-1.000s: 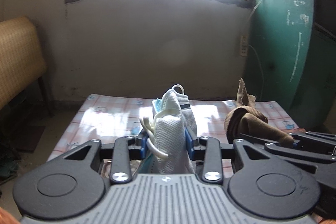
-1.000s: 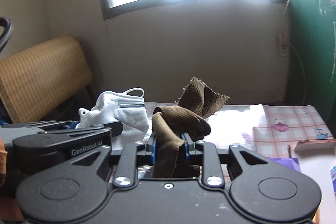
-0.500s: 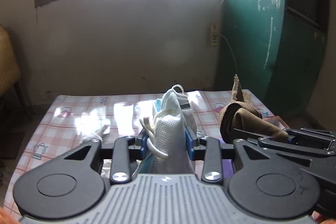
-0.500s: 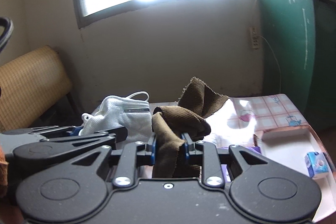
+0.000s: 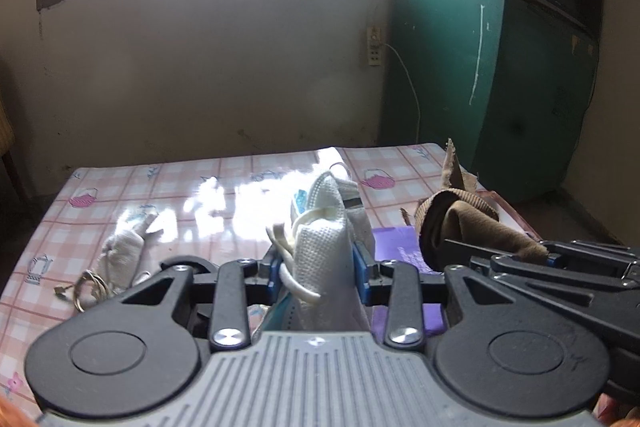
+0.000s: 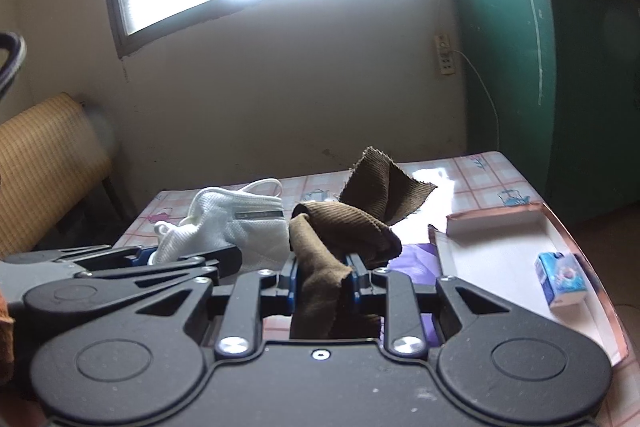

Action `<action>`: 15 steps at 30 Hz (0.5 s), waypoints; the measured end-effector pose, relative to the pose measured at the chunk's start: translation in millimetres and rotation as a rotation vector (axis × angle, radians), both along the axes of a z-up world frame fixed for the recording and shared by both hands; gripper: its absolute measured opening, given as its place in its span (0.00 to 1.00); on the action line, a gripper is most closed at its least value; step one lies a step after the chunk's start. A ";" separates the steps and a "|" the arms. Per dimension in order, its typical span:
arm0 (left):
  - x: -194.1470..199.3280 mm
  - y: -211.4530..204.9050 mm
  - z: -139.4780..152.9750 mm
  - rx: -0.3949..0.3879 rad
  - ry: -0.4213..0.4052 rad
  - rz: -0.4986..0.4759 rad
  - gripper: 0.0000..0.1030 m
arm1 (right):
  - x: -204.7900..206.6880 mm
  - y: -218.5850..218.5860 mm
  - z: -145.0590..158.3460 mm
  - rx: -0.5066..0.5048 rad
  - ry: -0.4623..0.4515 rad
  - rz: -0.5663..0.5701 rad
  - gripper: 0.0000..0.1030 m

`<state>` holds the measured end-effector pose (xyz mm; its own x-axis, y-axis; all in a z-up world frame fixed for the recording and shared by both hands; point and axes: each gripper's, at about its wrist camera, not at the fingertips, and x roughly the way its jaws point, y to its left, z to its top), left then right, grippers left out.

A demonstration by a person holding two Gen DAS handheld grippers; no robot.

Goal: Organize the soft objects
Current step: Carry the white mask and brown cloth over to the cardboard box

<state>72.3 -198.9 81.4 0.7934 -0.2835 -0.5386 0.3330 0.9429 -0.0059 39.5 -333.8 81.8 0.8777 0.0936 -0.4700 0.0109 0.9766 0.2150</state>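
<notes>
My left gripper (image 5: 318, 269) is shut on a bundle of white face masks (image 5: 324, 239) with a blue one behind, held above the checked tablecloth (image 5: 192, 187). My right gripper (image 6: 322, 277) is shut on a brown corduroy cloth (image 6: 340, 227) that sticks up between its fingers. The two grippers are side by side; the masks show at the left of the right wrist view (image 6: 236, 227), and the cloth at the right of the left wrist view (image 5: 460, 219).
A small white cloth pouch (image 5: 120, 255) and a metal ring (image 5: 86, 291) lie on the table's left. A purple sheet (image 5: 400, 247) lies under the grippers. An open white box (image 6: 508, 255) at the right holds a small blue carton (image 6: 560, 279). A green cabinet (image 5: 500, 47) stands behind.
Both grippers have swung to the right and tilted down a little, still holding the masks and the cloth. The white box and the pouch have come into view.
</notes>
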 end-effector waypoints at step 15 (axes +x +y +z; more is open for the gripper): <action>-16.4 -40.1 -10.5 0.016 0.009 -0.042 0.36 | -29.6 -42.8 -20.9 0.012 0.023 -0.051 0.28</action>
